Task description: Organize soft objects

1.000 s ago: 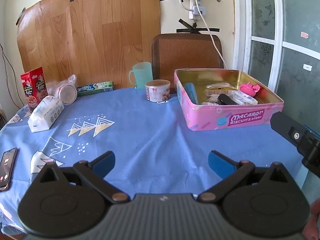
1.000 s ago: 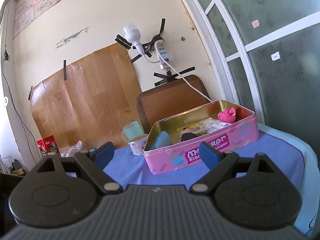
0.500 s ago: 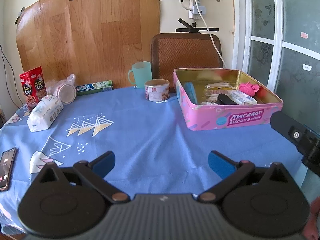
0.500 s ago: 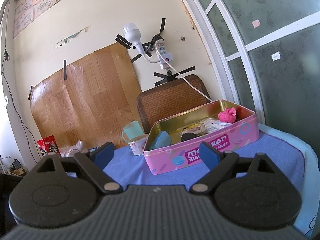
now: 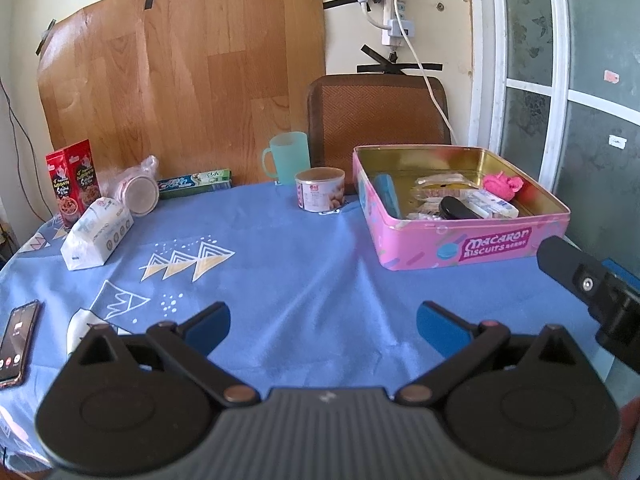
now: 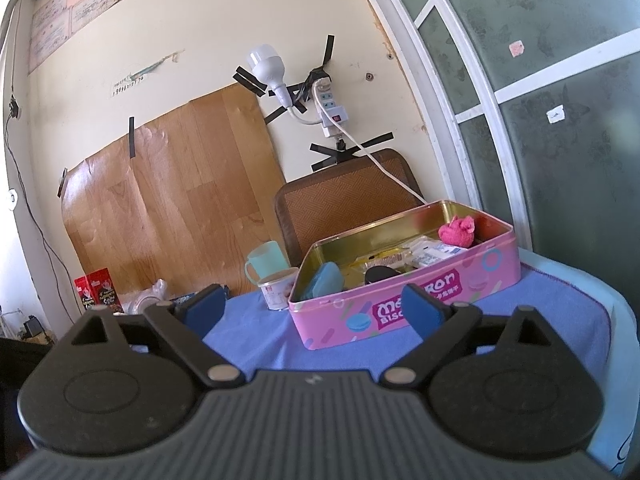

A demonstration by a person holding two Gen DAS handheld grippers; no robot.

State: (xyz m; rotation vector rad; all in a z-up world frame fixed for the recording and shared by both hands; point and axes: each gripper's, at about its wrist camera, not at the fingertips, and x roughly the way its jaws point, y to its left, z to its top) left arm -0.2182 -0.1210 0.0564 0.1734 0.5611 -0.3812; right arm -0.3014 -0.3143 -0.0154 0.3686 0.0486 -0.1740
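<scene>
A pink biscuit tin (image 5: 472,242) (image 6: 408,304) stands open on the blue tablecloth at the right. In it lie a pink fluffy soft thing (image 5: 502,185) (image 6: 458,232), a blue pouch (image 5: 388,194) (image 6: 326,280), a black case (image 5: 458,208) and white packets. A white tissue pack (image 5: 96,234) lies on the cloth at the left. My left gripper (image 5: 322,326) is open and empty above the near cloth. My right gripper (image 6: 312,308) is open and empty, in front of the tin; part of it shows in the left wrist view (image 5: 588,284).
At the back stand a red cereal box (image 5: 74,182), a bagged round container (image 5: 140,192), a toothpaste box (image 5: 196,182), a green mug (image 5: 286,158) and a small can (image 5: 320,194). A phone (image 5: 16,338) lies at the near left edge. A brown chair (image 5: 380,116) stands behind the table.
</scene>
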